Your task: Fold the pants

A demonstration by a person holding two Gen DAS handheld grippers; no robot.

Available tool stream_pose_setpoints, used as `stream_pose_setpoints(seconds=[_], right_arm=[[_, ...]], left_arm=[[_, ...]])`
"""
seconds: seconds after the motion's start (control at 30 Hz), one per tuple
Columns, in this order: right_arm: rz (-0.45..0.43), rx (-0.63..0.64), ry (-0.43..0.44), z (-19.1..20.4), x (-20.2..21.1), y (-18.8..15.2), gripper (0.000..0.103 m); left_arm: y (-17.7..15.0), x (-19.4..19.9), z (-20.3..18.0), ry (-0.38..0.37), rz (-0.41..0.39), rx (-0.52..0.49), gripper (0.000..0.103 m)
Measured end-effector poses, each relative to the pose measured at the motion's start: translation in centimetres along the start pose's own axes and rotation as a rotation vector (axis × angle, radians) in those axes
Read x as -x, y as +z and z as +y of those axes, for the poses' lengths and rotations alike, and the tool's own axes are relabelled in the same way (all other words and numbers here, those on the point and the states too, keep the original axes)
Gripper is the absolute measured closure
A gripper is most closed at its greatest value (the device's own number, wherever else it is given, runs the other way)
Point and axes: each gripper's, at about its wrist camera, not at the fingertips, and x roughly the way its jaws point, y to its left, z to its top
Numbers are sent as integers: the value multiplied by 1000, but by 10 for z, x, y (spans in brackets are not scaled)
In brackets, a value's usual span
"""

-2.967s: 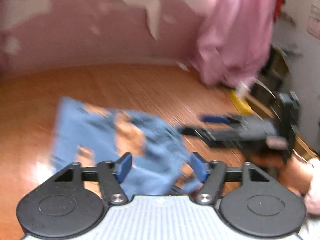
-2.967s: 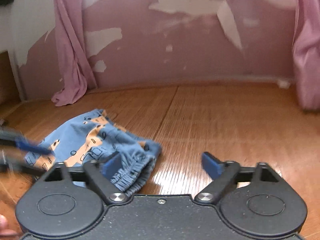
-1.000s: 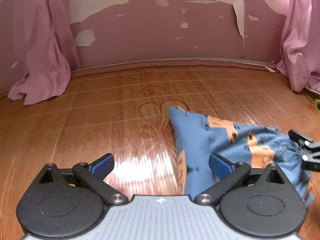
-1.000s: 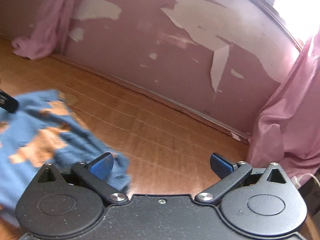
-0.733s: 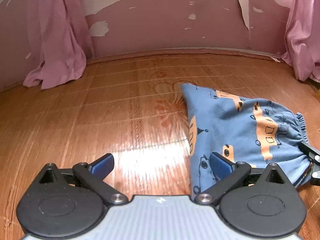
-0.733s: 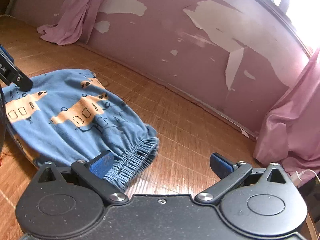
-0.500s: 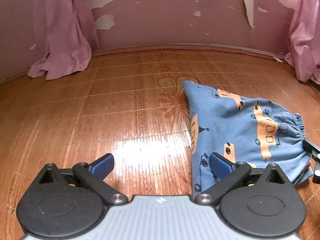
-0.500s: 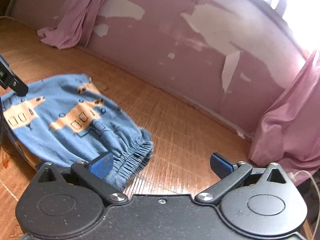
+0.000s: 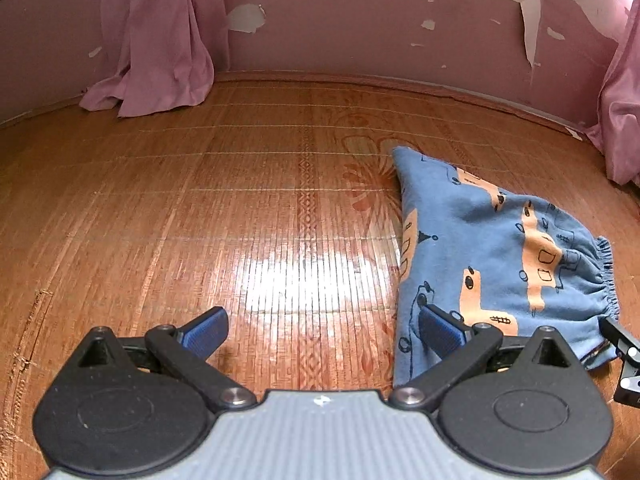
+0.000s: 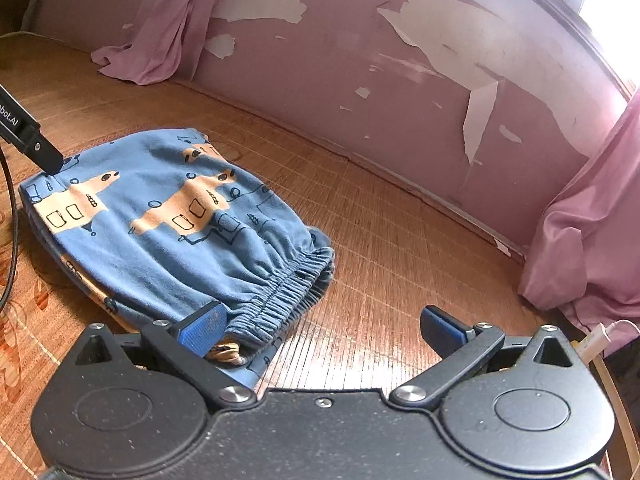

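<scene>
Blue pants [image 9: 492, 252] with an orange print lie folded flat on the bamboo mat, their elastic waistband [image 10: 288, 284] toward the right wrist camera. My left gripper [image 9: 324, 332] is open over the bare mat, its right finger above the pants' left edge. My right gripper [image 10: 320, 332] is open too, its left finger over the waistband corner, holding nothing. A tip of the right gripper [image 9: 624, 356] shows at the far right of the left wrist view; part of the left gripper [image 10: 24, 132] shows at the left edge of the right wrist view.
A pink wall [image 9: 360, 20] with peeling paint runs along the back of the mat [image 9: 200, 200]. Pink curtains hang at the left [image 9: 160, 40] and right [image 10: 592, 224]. A white cable and plug [image 10: 600, 340] lie at the right edge.
The pants were carried and dropped, and now lie settled flat. Both grippers have stayed open; the left wrist view has drifted slightly back and left from the pants.
</scene>
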Motion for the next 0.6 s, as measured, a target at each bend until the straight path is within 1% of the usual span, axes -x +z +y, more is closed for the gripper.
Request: stream_pose_setpoints(seconds=[0.1,0.2,0.4,0.6], right_arm=[[-13,3,-2,-1,3,2,1],[-47,-43,3,-8,8,6,1],[-67,-88,-12,-20,11,10,1],[-66,-116,-10,-24,10,10,1]], left_arm=[[2,1,-2,21,7,-10,0],[5,0,-2,37,34,-10,0],[8,-2,8,74,99,45,0],[11,3,13,95,92,61,0]])
